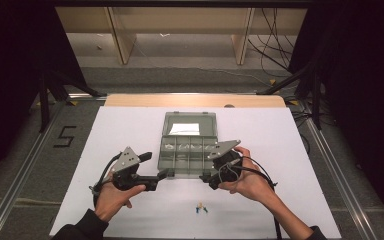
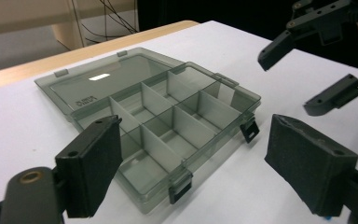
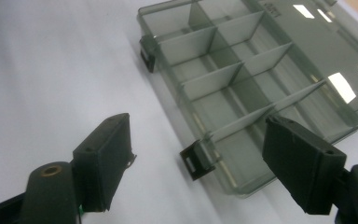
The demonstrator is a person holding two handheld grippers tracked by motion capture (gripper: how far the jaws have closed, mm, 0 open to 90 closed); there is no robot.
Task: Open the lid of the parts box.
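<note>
I read a "5" (image 1: 65,136) marked on the floor left of the counter (image 1: 130,125). Embossed lettering on the organizer box (image 1: 187,155) lid (image 1: 188,124) is too small to make out. Box sits mid-counter, lid laid open flat on the far side, latches facing me, long axis left-right. Left claw (image 1: 166,173) spread at its near-left corner; right claw (image 1: 205,176) spread at its near-right corner. Small blue-yellow bits (image 1: 200,208) lie nearer me.
</note>
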